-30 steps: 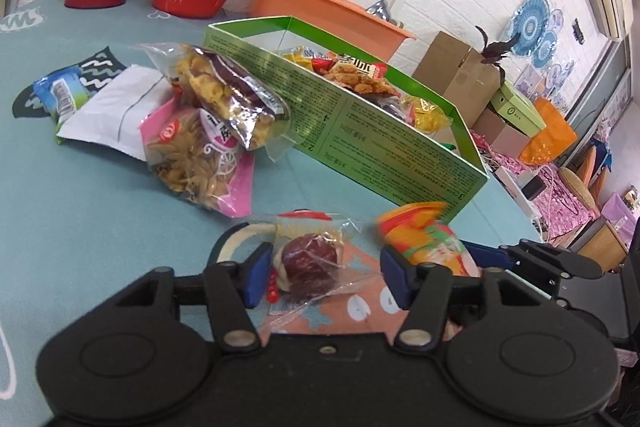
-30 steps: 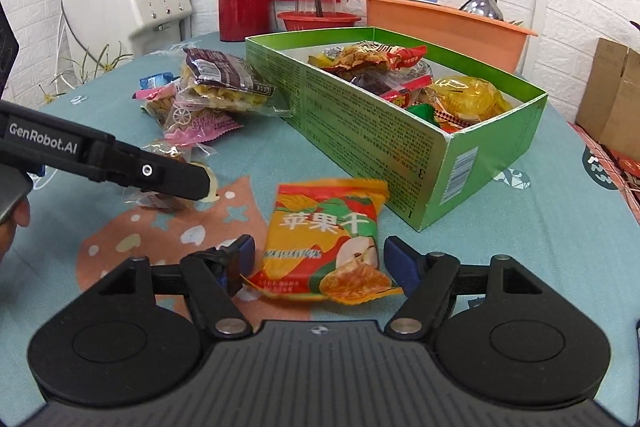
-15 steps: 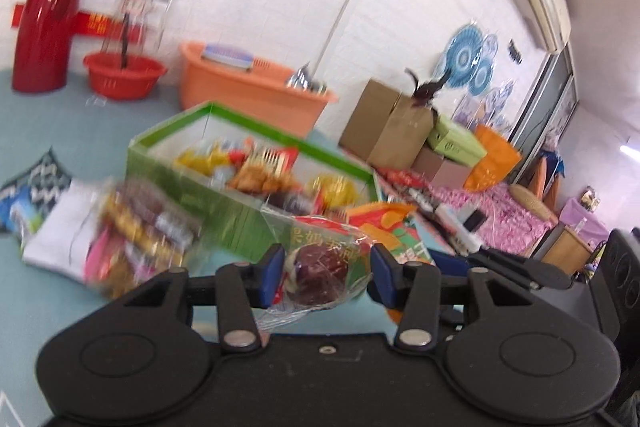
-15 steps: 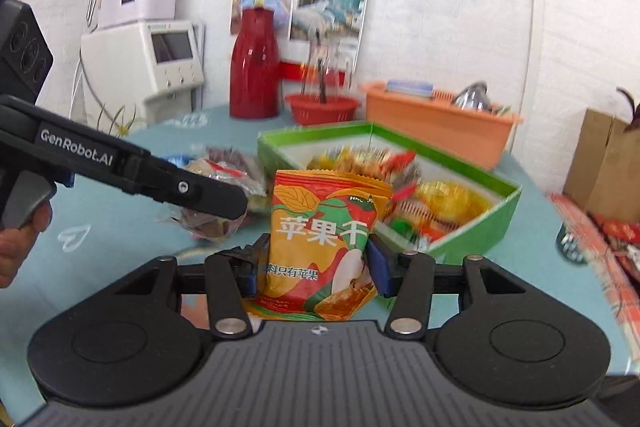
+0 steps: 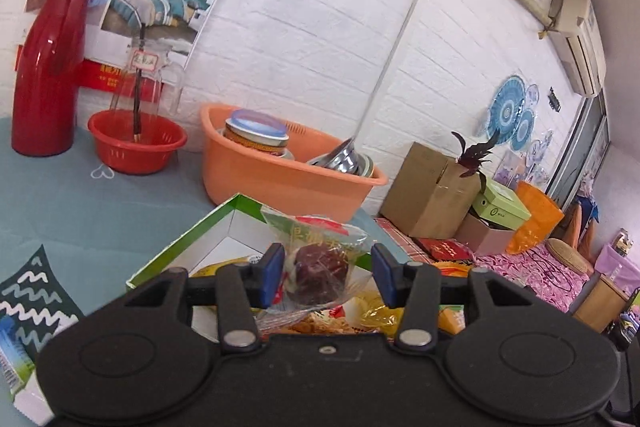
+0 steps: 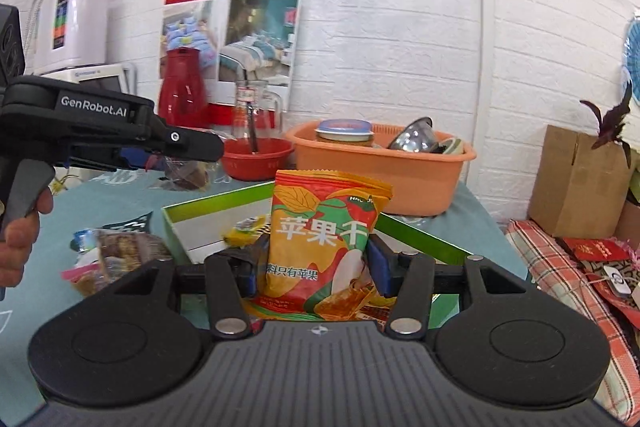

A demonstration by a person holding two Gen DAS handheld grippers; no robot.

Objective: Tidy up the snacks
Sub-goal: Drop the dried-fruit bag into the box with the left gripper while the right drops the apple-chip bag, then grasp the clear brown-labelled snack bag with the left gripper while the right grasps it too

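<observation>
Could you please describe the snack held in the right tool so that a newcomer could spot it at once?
Start at the green cardboard box in front of the orange plastic basin. Above its near side, the right tool grips an upright orange foil pouch. Unlike the clear-wrapped snacks nearby, it is opaque, printed with apples and large white Chinese characters.
</observation>
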